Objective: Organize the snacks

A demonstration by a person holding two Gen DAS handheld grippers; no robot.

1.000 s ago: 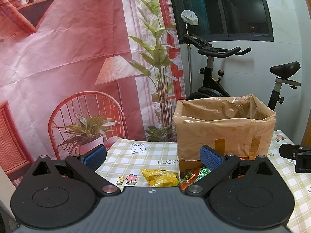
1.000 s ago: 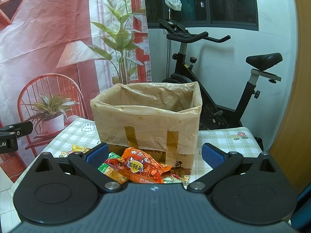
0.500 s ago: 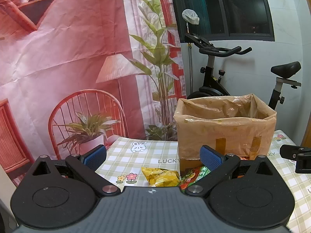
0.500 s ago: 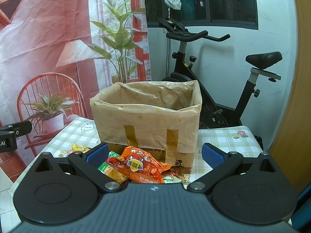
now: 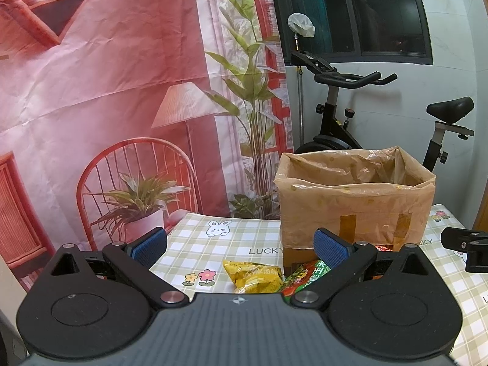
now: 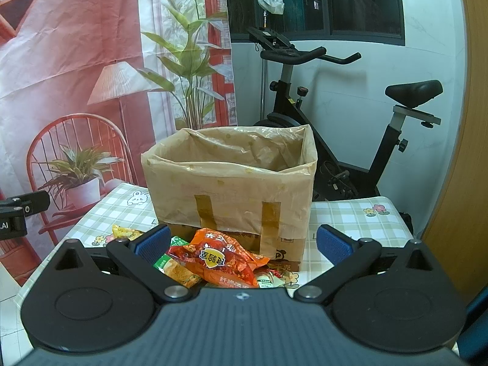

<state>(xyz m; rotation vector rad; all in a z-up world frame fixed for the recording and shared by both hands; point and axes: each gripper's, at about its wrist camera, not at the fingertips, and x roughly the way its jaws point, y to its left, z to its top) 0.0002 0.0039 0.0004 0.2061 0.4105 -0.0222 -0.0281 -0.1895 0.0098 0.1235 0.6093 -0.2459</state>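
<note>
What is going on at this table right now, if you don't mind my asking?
A person holds a two-finger gripper in each hand over a checked tablecloth, about to sort snacks. Both the left gripper and the right gripper have their jaws open and hold nothing. A yellow snack packet, an orange snack packet and a few others lie loose in front of a bag-lined cardboard box. No snacks are visible inside it from here.

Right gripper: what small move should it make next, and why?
Probably lower the right gripper a little onto the orange snack packet. Its jaws stand open and hold nothing, the packet lies on top of the pile between them, and the lined box behind stands open.
</note>
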